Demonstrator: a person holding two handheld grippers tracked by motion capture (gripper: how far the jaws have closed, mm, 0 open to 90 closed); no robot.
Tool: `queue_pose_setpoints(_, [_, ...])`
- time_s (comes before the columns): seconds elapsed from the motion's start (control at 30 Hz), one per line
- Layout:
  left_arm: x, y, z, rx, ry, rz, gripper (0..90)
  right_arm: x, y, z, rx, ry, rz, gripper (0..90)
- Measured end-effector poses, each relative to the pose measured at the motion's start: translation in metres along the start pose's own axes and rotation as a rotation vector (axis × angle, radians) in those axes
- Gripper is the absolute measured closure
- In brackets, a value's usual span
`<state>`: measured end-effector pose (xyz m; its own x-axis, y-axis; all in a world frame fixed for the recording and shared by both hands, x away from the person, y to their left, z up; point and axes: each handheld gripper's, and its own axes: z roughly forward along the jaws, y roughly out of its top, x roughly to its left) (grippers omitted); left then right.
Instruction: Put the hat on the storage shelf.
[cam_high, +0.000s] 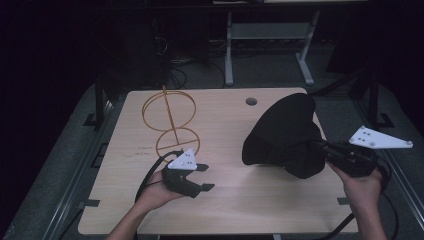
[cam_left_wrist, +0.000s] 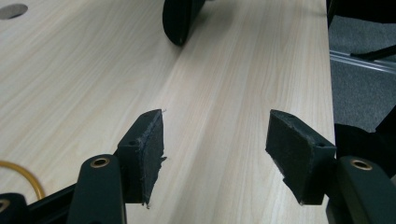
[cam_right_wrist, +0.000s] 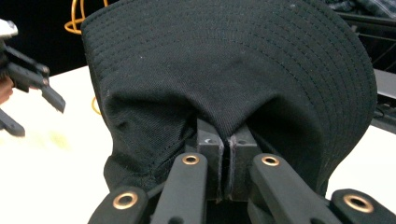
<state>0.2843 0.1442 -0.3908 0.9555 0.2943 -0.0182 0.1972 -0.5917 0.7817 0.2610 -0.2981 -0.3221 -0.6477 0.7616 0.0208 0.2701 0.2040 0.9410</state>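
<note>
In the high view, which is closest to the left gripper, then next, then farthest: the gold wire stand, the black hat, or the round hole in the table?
From the left gripper:
1. Gold wire stand: nearest, its round base sits just behind the gripper, on the table's left side.
2. Black hat: next, off to the right, pinched by the right gripper.
3. Round hole: farthest, near the table's back edge.

On the tabletop we see the wire stand at the far left and the cap over the right side. Our left hand-held gripper sits just in front of the stand, well apart from the cap, which hangs from our right hand-held gripper.
</note>
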Motion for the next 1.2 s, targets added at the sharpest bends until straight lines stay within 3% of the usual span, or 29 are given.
queue_pose_setpoints(0.2, [-0.005,-0.018,0.007,-0.022,0.002,-0.008,34.6,0.001,0.017,0.004,-0.007,0.021,-0.001,86.6])
queue_pose_setpoints(0.27, [-0.006,-0.019,0.008,-0.01,0.006,-0.003,34.3,0.001,0.019,0.004,-0.006,0.027,-0.011,86.6])
queue_pose_setpoints(0.3, [-0.007,-0.019,0.009,0.009,0.014,0.019,33.6,0.001,0.025,0.007,-0.004,0.033,-0.014,86.6])
queue_pose_setpoints(0.9, [-0.007,-0.029,0.014,0.039,0.006,0.017,30.4,0.006,0.059,0.028,-0.013,0.099,-0.033,86.6])
queue_pose_setpoints(1.2, [-0.007,-0.031,0.013,0.038,0.011,0.014,30.0,0.014,0.085,0.042,-0.025,0.149,-0.06,86.6])
